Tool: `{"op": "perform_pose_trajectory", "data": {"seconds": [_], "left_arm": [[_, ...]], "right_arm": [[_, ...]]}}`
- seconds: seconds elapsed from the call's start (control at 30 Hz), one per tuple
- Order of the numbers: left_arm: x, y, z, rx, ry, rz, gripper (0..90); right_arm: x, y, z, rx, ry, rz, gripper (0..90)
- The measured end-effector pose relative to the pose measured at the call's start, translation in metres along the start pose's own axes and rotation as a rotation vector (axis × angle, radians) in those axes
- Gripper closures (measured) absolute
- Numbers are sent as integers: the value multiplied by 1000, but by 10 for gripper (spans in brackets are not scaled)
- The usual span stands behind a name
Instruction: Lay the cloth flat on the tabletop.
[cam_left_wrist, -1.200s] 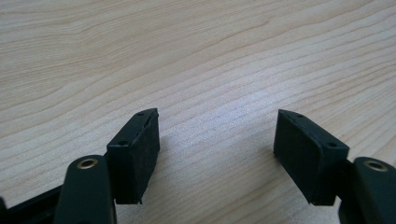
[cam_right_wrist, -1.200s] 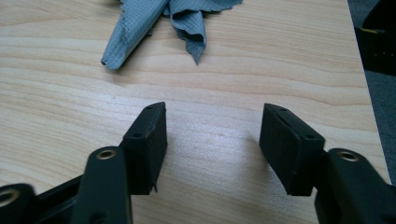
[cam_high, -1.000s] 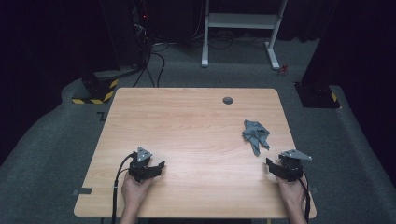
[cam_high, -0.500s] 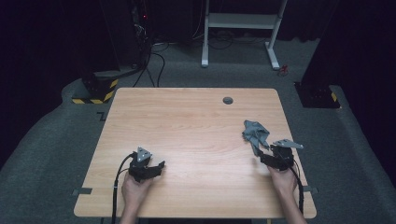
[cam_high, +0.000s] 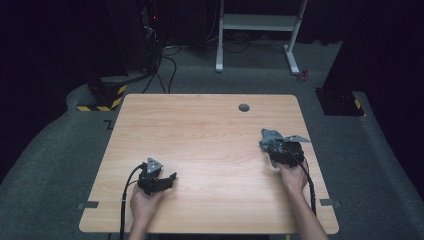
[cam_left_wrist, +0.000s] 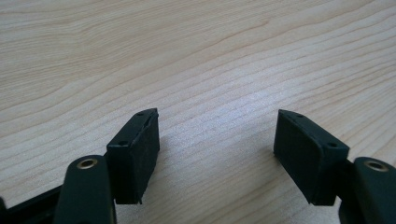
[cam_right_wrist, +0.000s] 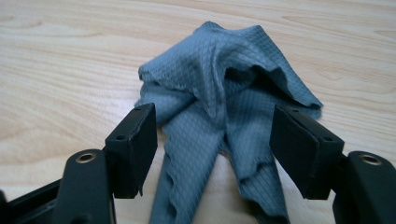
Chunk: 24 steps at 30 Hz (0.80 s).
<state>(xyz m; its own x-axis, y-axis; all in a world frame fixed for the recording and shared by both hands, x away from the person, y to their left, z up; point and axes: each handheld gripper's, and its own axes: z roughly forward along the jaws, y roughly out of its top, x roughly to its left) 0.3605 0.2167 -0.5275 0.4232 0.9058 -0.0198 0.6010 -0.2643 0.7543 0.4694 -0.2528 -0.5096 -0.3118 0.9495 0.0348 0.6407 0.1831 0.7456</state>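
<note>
One grey cloth (cam_right_wrist: 224, 116), crumpled into a peaked heap, lying on the wooden table (cam_high: 210, 125) near its right edge, roughly midway along that edge. Two loose tails of fabric trailing down from the heap toward the camera in the right gripper view, both running between the jaws. One right gripper (cam_right_wrist: 215, 149), jaws spread wide to either side of the cloth, neither pad seen pressing it. In the high view, the same right gripper (cam_high: 280, 150) sitting right at the near side of the cloth (cam_high: 270, 139), held by one hand (cam_high: 292, 177) with a cable trailing back toward the near edge.

One left gripper (cam_high: 167, 181) close to the near left corner of the table, held by the other hand (cam_high: 142, 205), jaws likewise spread, nothing but bare wood grain between them in the left gripper view (cam_left_wrist: 217, 149).

One small dark round hole (cam_high: 244, 107) near the far edge, right of centre.

Against half a second ago: right gripper closer in on the cloth, now straddling its near folds. Left gripper unmoved in the same spot. Cloth in the same place.
</note>
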Motion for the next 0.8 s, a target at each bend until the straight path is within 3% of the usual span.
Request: {"op": "perform_pose_trajectory", "data": {"seconds": [0.17, 0.23, 0.3, 0.53, 0.57, 0.6, 0.67, 0.8], "left_arm": [[0, 0, 0, 1, 0, 1, 316], [0, 0, 0, -2, 0, -2, 316], [0, 0, 0, -2, 1, -2, 316], [0, 0, 0, 0, -1, 0, 316], [0, 0, 0, 0, 0, 0, 316], [0, 0, 0, 0, 0, 2, 316], [0, 0, 0, 0, 0, 2, 315], [0, 0, 0, 1, 0, 1, 315]], "right_arm": [[1, 3, 10, 5, -11, 23, 342], [0, 4, 14, 41, -10, 34, 345], [0, 4, 16, 43, -11, 30, 351], [1, 10, 17, 73, -34, 3, 610], [1, 10, 17, 73, -34, 3, 610], [1, 10, 16, 82, -32, 10, 705], [1, 10, 15, 88, -24, 1, 788], [4, 10, 15, 84, -30, -30, 848]]}}
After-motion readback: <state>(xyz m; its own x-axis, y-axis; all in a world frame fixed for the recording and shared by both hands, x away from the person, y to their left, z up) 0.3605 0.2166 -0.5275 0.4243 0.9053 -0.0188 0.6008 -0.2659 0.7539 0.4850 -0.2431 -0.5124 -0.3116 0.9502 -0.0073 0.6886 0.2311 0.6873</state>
